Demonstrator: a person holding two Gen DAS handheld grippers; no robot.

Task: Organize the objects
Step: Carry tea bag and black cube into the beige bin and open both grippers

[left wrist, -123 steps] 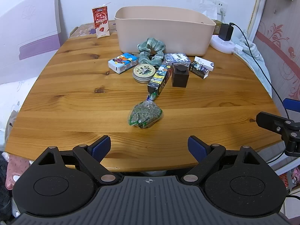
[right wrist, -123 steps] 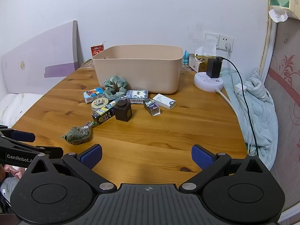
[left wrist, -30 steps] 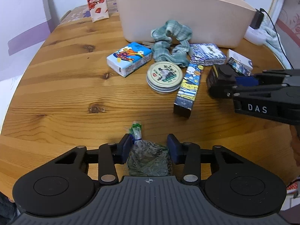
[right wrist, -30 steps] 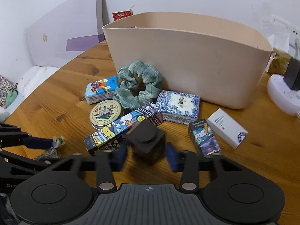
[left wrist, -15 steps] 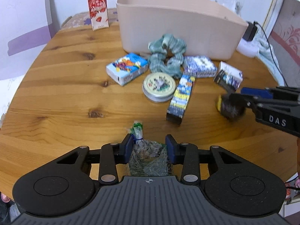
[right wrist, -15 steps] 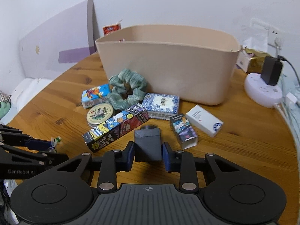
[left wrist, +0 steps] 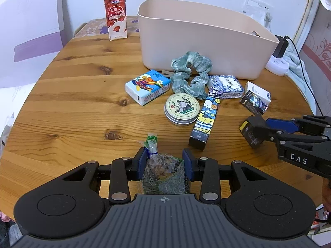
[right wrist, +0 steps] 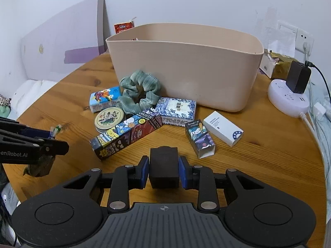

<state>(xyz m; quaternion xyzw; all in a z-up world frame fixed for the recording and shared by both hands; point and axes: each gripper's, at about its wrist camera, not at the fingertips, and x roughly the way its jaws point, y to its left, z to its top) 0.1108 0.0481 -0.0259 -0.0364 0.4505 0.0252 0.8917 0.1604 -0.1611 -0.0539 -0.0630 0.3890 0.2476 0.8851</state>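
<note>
Both tongs loaded, short of the beige bin (right wrist: 186, 70).
Ahead of both tongs the bin stands on the wooden table (left wrist: 72, 107); right gripper (right wrist: 163, 170) clamps the black box (right wrist: 164, 168); left gripper (left wrist: 165, 162) clamps the herb packet (left wrist: 163, 174).

Bright, even light — sharp; edges perhaps fisheye-warped.
</note>
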